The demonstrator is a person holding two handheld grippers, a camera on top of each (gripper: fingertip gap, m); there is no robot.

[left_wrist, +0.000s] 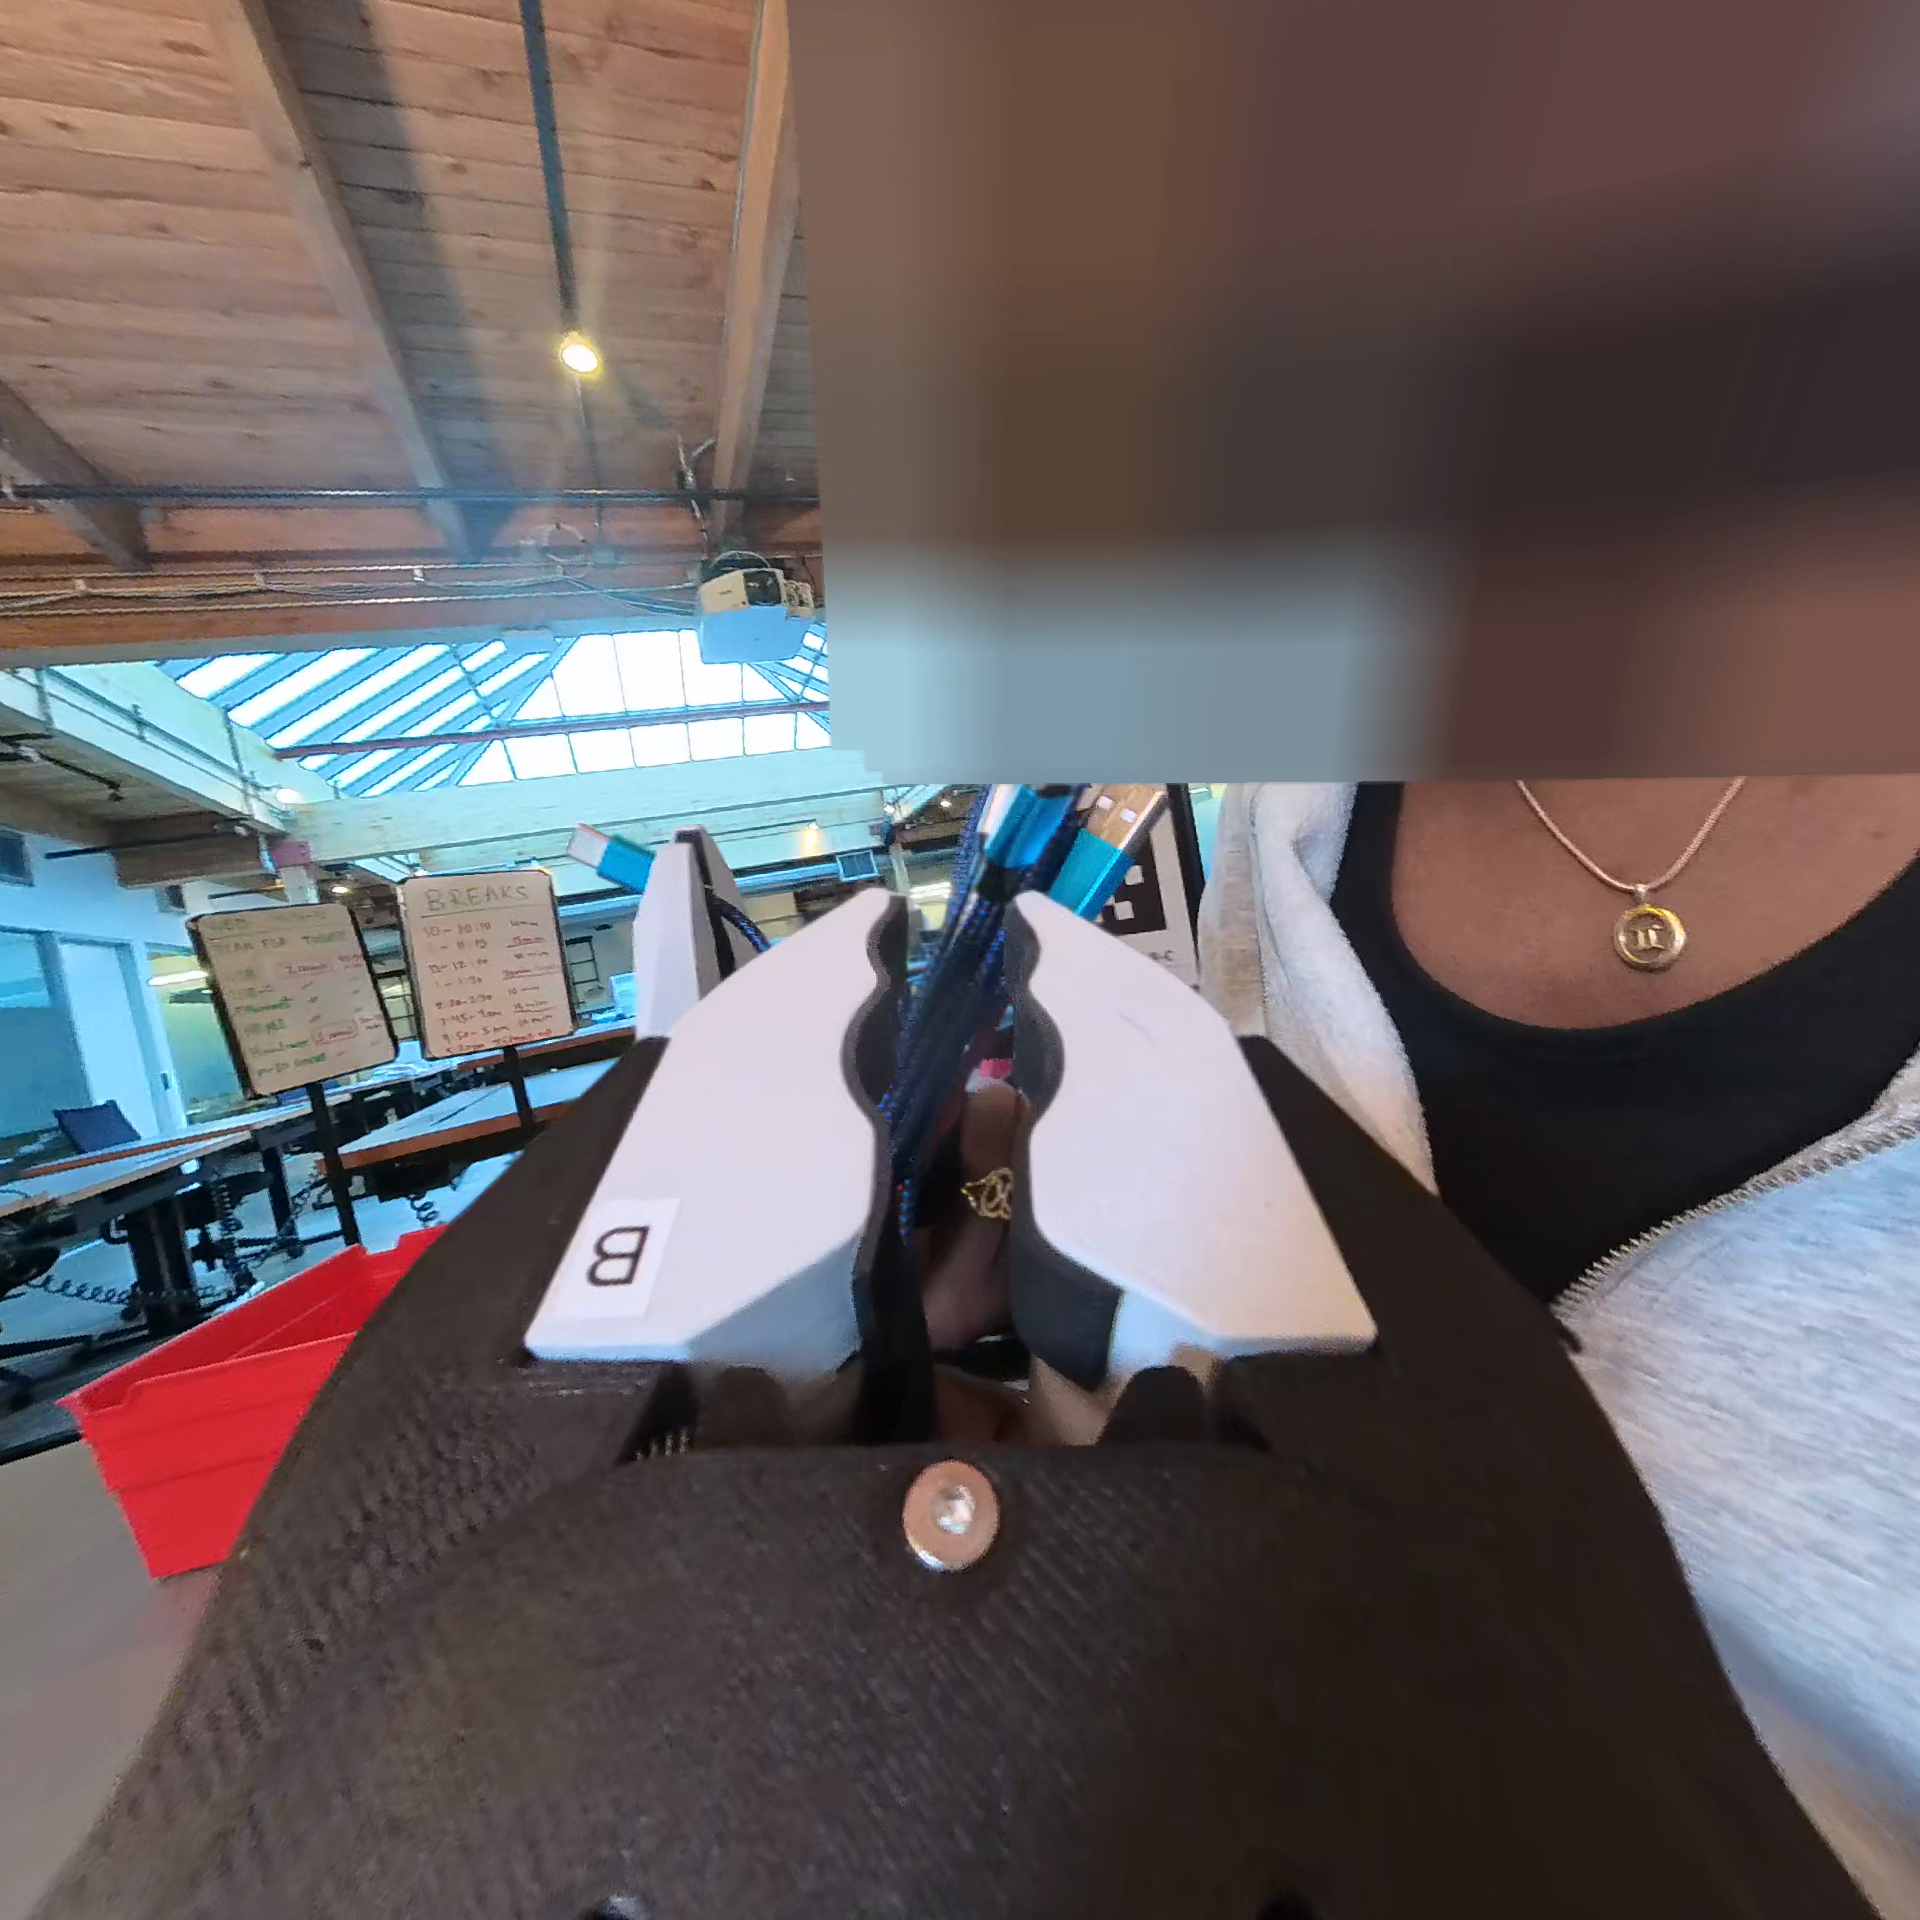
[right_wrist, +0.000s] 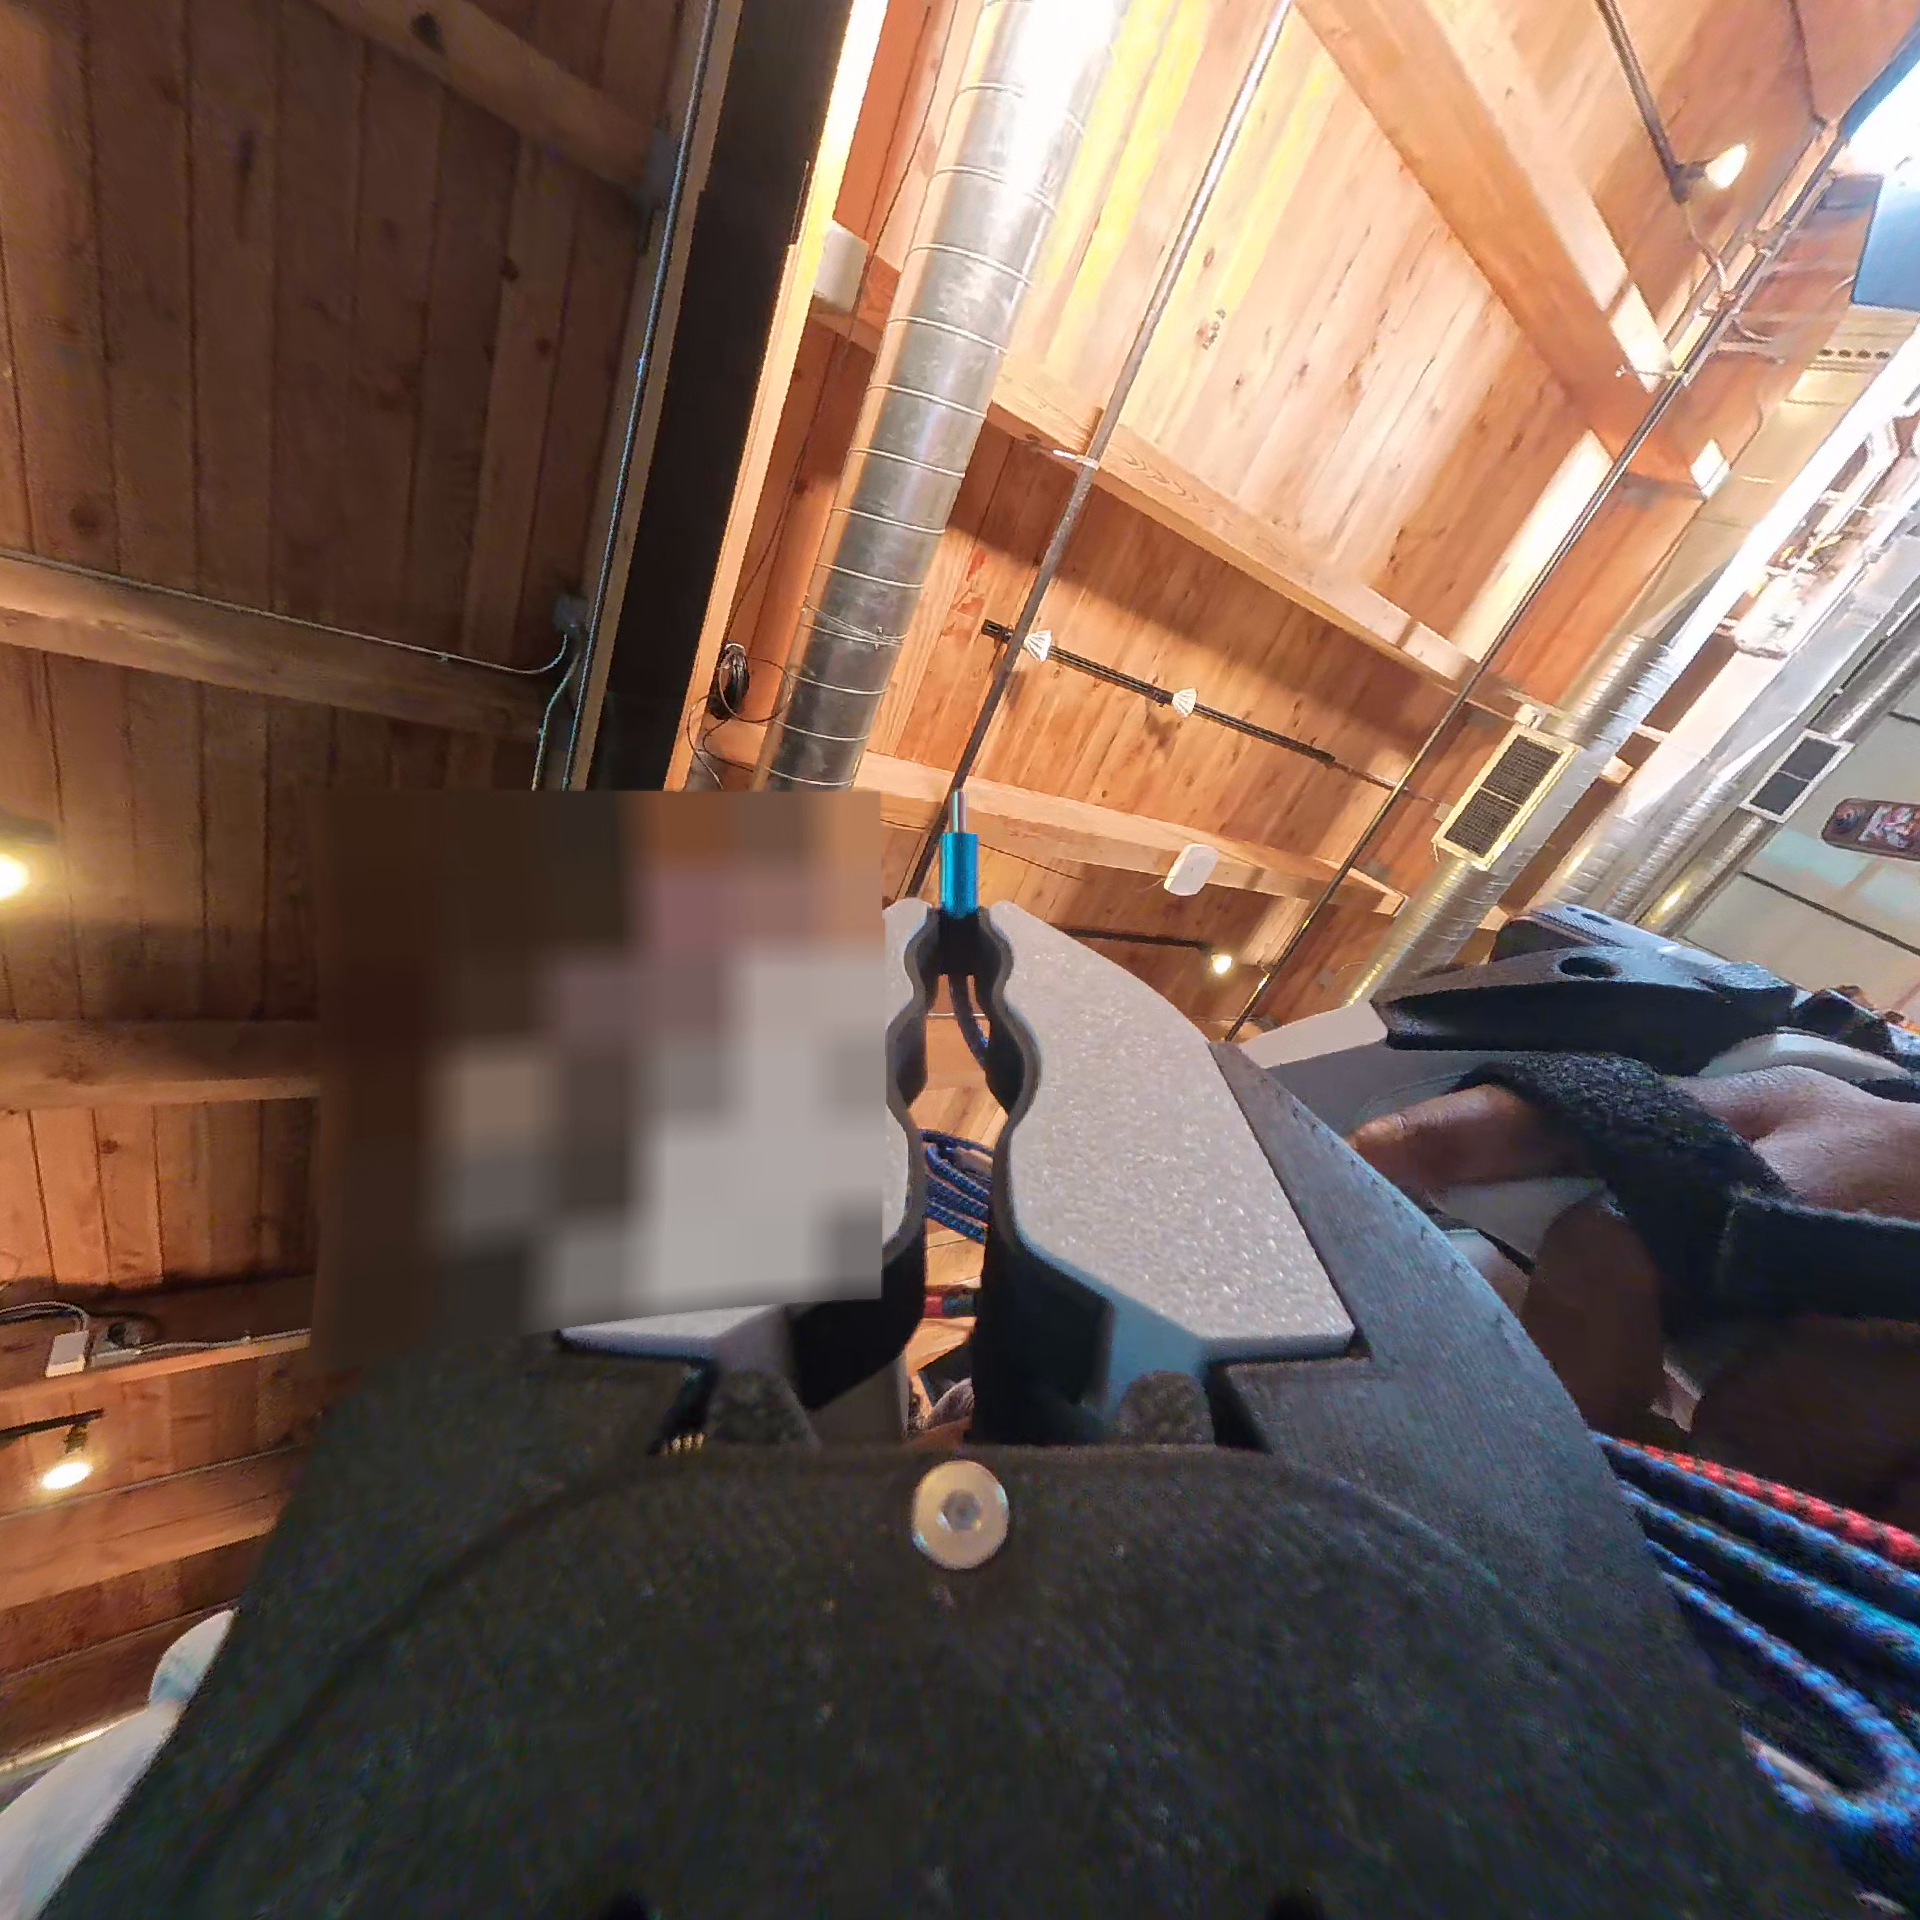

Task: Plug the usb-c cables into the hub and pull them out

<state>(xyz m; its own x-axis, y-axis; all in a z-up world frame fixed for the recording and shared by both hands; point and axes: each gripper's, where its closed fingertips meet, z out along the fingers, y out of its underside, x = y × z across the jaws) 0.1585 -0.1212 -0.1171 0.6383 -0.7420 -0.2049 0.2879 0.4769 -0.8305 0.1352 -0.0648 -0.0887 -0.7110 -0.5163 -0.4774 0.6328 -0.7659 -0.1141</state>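
Both grippers point up, away from any table; no hub is in view. In the left wrist view my left gripper [left_wrist: 954, 914] is shut on a bundle of blue braided usb-c cables [left_wrist: 951, 1029]. Their blue metal connectors [left_wrist: 1081, 862] stick out past the fingertips. A finger with a gold ring [left_wrist: 987, 1193] shows behind the jaws. My right gripper [right_wrist: 954, 920] is shut at its tips on one cable [right_wrist: 971, 1023] just below its blue connector [right_wrist: 956, 873], whose plug points up. The right gripper also shows in the left wrist view [left_wrist: 681, 914].
A person in a grey hoodie [left_wrist: 1714, 1403] is close on the right. A red bin [left_wrist: 208, 1403], whiteboards [left_wrist: 488, 966] and tables [left_wrist: 468, 1112] stand to the left. A strapped hand on the left gripper [right_wrist: 1766, 1132] and looped braided cables [right_wrist: 1766, 1558] fill the right wrist view's right side. The tips of one gripper are about 7 cm away from the tips of the other.
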